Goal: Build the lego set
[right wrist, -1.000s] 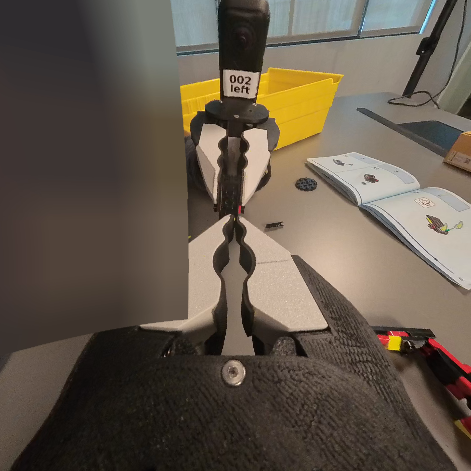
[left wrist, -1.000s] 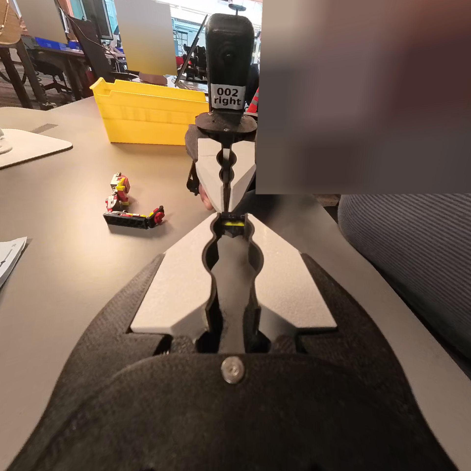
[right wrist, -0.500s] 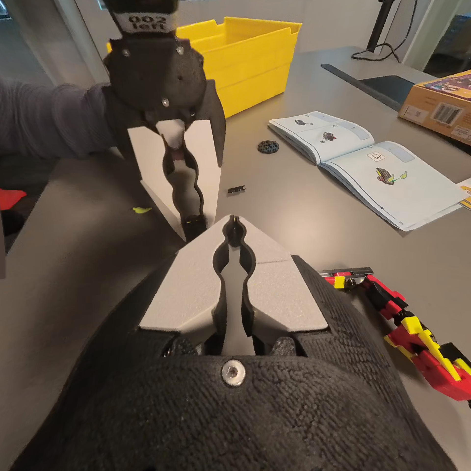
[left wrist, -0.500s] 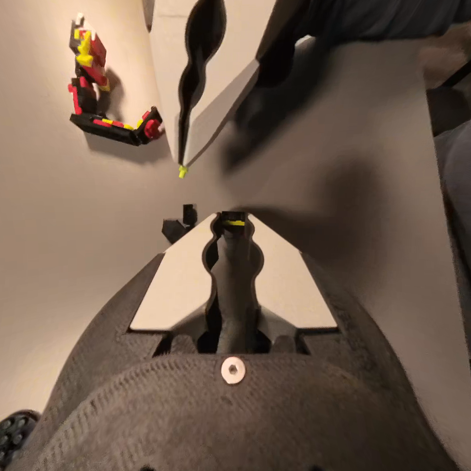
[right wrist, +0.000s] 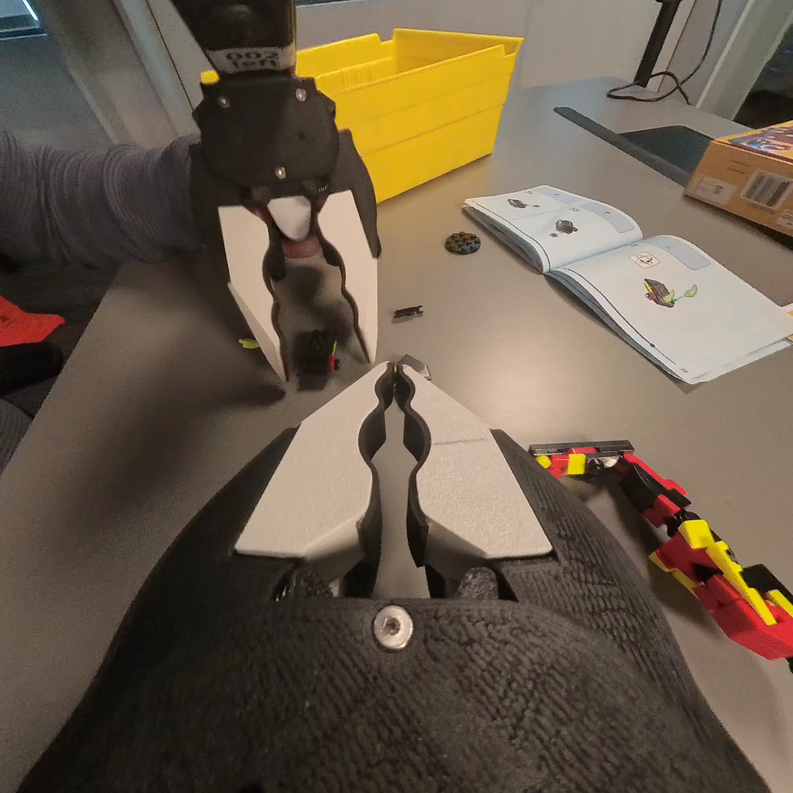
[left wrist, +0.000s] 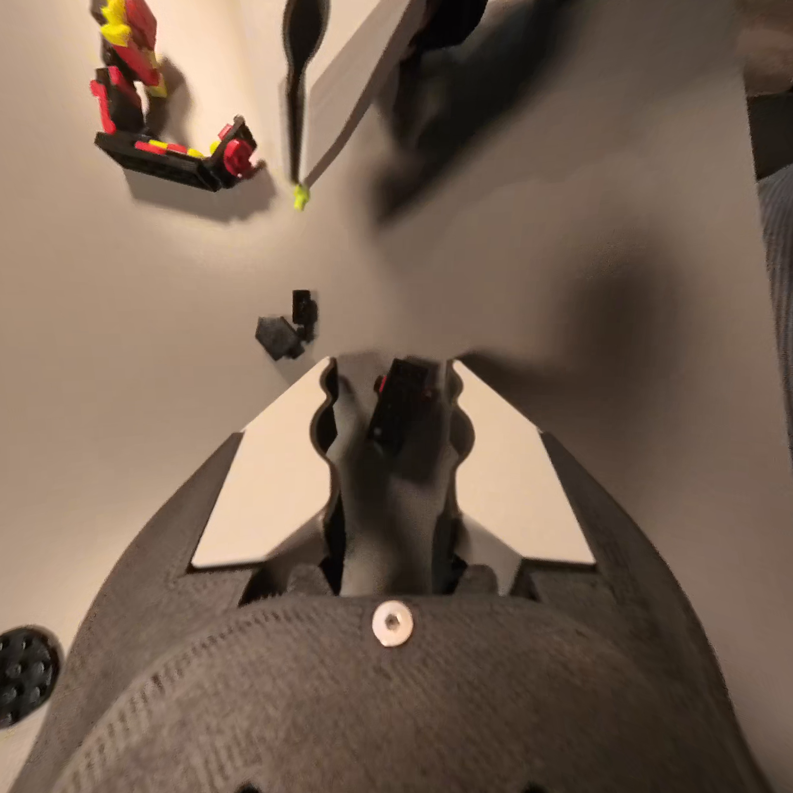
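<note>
My left gripper (left wrist: pixel 390 364) is open and points down at the table. A small black lego assembly with red bits (left wrist: pixel 403 407) lies loose between its fingers; it also shows in the right wrist view (right wrist: pixel 317 352), on the table. My right gripper (right wrist: pixel 394 369) is shut on a tiny yellow-green piece (left wrist: pixel 300 197) that sticks out of its tips. The right gripper is a short way from the left gripper (right wrist: pixel 326 356), not touching it. The red, yellow and black build (right wrist: pixel 686 528) lies on the table to the right of my right gripper; it also shows in the left wrist view (left wrist: pixel 171 141).
Two small black parts (left wrist: pixel 283 330) lie just ahead of the left fingers. On the table are another yellow-green piece (right wrist: pixel 248 342), a black clip (right wrist: pixel 407 312), a round black plate (right wrist: pixel 462 242), an open instruction booklet (right wrist: pixel 622 274), a yellow bin (right wrist: pixel 407 98) and a cardboard box (right wrist: pixel 746 176). My left gripper's tips are some 6 cm from the black clip (right wrist: pixel 407 312).
The two grippers met tip to tip, then parted and tipped down to the table. My left gripper opened and let go of the black assembly. The right stays shut on the yellow-green piece.
</note>
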### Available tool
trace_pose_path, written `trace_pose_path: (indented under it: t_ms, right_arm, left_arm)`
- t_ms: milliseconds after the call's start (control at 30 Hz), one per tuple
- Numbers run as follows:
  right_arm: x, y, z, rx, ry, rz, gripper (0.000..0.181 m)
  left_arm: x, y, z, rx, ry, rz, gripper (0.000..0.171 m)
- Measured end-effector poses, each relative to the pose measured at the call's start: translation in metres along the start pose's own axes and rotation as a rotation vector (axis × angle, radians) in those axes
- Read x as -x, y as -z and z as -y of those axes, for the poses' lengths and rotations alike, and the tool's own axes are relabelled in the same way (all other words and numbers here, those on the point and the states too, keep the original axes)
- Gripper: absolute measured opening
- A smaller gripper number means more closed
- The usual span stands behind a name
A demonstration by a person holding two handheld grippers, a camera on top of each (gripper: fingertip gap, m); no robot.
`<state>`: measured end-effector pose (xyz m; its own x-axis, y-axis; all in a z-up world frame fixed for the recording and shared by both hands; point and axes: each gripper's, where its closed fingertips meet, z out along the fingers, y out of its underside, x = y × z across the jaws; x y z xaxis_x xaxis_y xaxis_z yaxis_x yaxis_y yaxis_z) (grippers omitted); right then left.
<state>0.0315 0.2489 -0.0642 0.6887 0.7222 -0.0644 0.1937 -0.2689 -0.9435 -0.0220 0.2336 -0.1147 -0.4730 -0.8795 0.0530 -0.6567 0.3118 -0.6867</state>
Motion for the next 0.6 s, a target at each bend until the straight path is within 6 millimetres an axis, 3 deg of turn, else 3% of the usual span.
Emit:
trace_pose_path:
  t_ms: [100,233,400,500,600]
  right_arm:
    - [0.002,0.000,0.000,-0.003,0.008,0.015,0.000]
    - [0.005,0.000,0.001,-0.010,0.002,0.041,0.000]
    - [0.008,-0.002,-0.001,0.009,0.035,0.041,0.000]
    - [0.006,-0.001,0.000,-0.004,0.043,0.011,0.000]
    - [-0.002,0.004,0.006,-0.050,0.032,-0.044,0.000]
  left_arm:
    - [-0.001,0.015,0.000,-0.068,0.051,0.004,0.059]
    - [-0.001,0.026,-0.006,-0.095,-0.003,0.045,0.057]
    - [0.003,0.011,-0.015,-0.028,-0.016,0.062,0.050]
    - [0.001,0.006,-0.011,-0.057,-0.005,0.039,0.027]
    - [0.002,0.005,-0.010,-0.081,-0.011,0.039,0.025]
